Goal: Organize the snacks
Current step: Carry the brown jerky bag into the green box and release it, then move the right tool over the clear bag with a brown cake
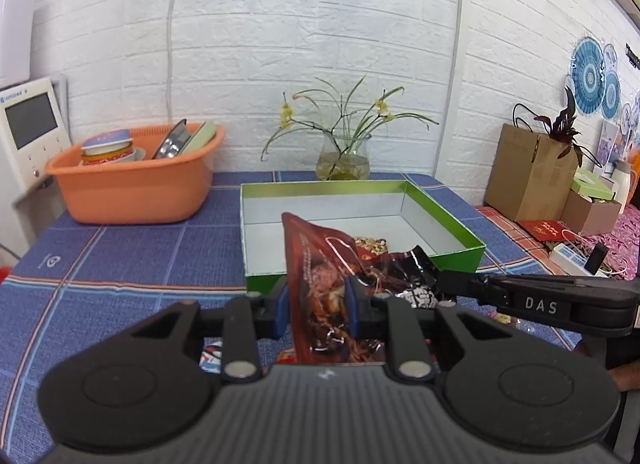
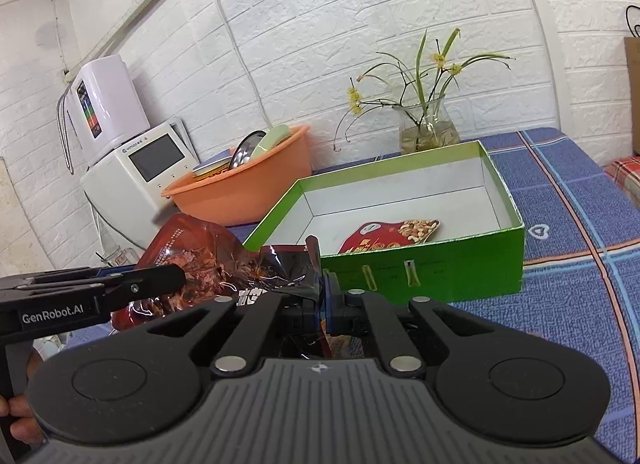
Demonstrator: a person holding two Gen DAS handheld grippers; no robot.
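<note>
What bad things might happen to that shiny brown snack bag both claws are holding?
The left gripper and right gripper both pinch the brown snack bag, so pulling apart might tear it. The bag hangs in front of the green box, and could catch the near wall. Dropped in, it may land on the red peanut packet.

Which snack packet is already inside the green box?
The red nut packet lying flat in the green box; the brown packet is held outside it by both grippers.

The left tongs [image 1: 316, 300] and right tongs [image 2: 322, 296], side by side and tilted slightly downward, each pinch one brown snack packet [image 1: 320, 264] just before the green box [image 2: 440, 264].
</note>
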